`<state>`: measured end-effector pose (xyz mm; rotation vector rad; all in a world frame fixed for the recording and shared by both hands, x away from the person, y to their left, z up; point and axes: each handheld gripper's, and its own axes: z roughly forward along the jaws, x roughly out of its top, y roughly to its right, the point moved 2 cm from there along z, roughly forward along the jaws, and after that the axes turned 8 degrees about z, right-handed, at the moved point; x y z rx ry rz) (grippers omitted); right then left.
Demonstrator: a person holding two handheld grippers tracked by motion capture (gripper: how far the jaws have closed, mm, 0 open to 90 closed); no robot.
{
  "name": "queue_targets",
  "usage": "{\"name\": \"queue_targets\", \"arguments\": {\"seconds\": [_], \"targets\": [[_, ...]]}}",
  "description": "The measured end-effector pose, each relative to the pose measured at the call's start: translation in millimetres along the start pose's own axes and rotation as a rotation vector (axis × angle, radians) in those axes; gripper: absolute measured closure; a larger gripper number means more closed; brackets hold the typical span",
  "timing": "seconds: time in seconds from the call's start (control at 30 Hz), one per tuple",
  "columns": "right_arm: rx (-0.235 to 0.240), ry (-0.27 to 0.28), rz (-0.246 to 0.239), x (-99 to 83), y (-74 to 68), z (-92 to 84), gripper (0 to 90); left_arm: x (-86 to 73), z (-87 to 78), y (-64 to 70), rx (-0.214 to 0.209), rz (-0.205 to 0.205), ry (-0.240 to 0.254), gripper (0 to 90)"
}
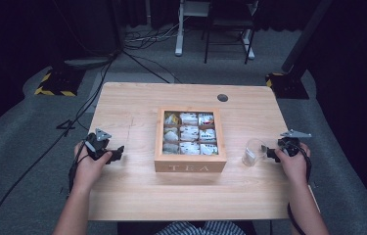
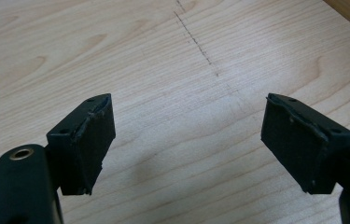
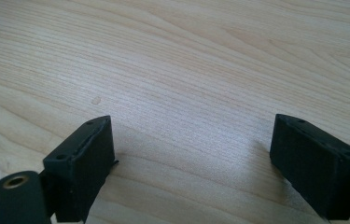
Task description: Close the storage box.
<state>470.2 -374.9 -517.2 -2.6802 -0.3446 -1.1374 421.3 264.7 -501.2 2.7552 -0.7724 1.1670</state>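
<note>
Though jaws wide on both, pale grained table (image 1: 122,196), square wooden tea box (image 1: 190,167).

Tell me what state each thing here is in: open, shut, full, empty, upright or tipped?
Tea box: open, no lid on it, its compartments filled with tea bags.
Clear cup: lying tipped on its side beside the right gripper; contents hard to tell.
Left gripper: open, nothing between its jaws.
Right gripper: open, nothing between its jaws.

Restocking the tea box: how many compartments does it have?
9, in a three-by-three grid inside the wooden tea box at the table's centre, each holding tea bags.
</note>
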Motion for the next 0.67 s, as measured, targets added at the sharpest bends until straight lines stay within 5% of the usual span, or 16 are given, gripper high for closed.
{"name": "queue_targets", "arguments": {"seconds": [0.17,0.3,0.67], "targets": [[0.0,0.0,-0.001,0.0,0.1,0.0,13.8,-3.7,9.6,2.7,-0.009,-0.01,-0.068,17.9],[0.0,0.001,-0.001,0.0,0.1,0.1,13.8,-8.2,15.4,1.6,-0.04,-0.015,0.002,16.1],[-0.002,-0.002,0.006,0.4,-0.4,0.4,13.4,-10.0,14.5,0.8,-0.052,-0.051,-0.006,15.2]]}}
